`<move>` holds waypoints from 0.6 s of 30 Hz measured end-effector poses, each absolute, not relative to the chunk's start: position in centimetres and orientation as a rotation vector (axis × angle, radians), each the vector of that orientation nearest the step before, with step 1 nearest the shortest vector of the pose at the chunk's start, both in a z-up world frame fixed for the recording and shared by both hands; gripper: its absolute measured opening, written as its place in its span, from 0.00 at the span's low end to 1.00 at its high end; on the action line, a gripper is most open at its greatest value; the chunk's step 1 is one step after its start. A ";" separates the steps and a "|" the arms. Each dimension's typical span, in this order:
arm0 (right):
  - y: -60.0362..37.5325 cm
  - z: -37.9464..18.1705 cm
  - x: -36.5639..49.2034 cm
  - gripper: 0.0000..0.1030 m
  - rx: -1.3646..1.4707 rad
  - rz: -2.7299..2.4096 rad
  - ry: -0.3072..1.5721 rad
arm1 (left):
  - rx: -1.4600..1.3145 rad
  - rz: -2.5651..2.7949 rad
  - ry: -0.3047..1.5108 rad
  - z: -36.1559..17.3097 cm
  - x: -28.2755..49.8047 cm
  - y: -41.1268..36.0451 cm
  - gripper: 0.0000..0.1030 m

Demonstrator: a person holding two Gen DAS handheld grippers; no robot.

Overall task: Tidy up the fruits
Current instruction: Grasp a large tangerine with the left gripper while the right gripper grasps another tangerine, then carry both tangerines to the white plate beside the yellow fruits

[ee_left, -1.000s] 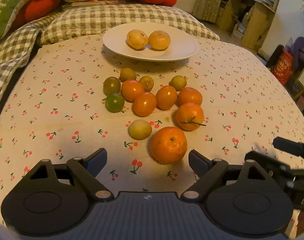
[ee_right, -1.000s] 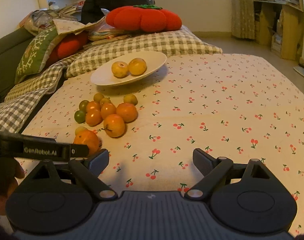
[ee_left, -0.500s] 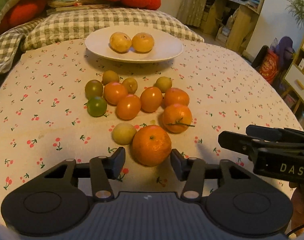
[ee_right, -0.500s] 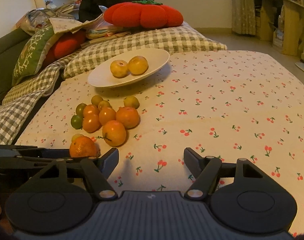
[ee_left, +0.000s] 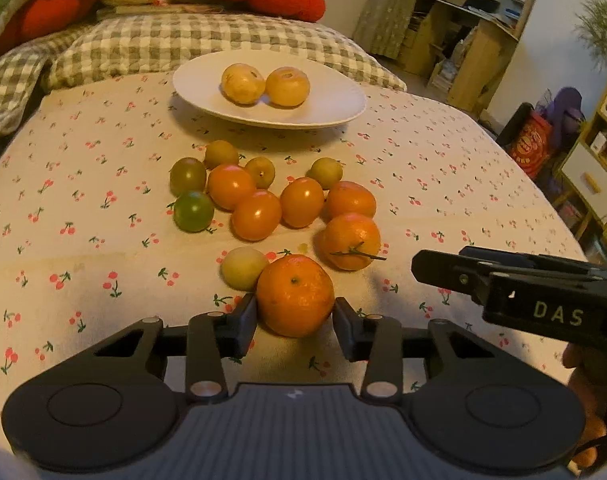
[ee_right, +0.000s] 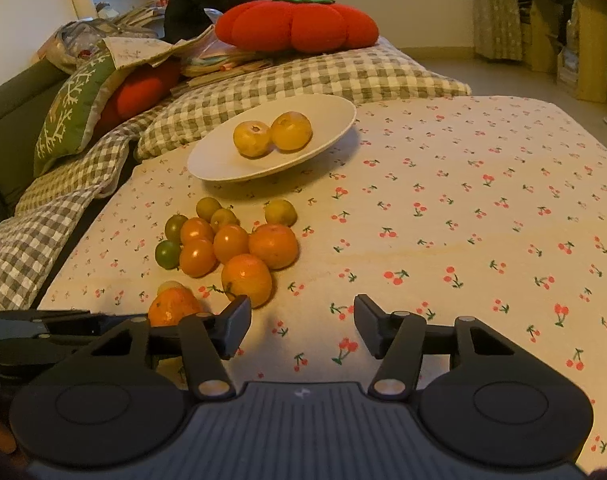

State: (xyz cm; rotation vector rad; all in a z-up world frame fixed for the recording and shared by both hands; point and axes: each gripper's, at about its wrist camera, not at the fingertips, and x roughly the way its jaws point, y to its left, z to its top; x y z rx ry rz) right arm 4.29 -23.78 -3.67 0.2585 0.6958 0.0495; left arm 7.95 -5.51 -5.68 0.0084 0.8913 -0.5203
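Since a second ago our left tongs have narrowed from wide apart to clenched on the big orange, both pads touching its sides on the cherry-print surface.

From the left wrist view, a pale yellow-green fruit sits just beside the orange, touching it at the upper left. Behind them lies the cluster: a stemmed orange, more orange fruits, a green one. The white plate farther back holds two yellow fruits. Our right tongs enter from the right edge, seen side-on with "DAS" lettering, so this view does not show their gap; the hand behind them is mostly cut off.

From the right wrist view, our right tongs are released, with bare cloth between the fingers, holding nothing. The grasped orange shows at lower left, half hidden behind the right tool's left finger, and the pale fruit peeks out just above it. The left tool is a dark blur at the left edge. A red pumpkin cushion rests on the checked bedding beyond the plate.
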 end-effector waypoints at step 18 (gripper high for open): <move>-22.5 -3.7 11.0 0.40 0.240 0.146 0.743 | -0.013 -0.456 0.863 -2.7 8.7 -3.5 0.37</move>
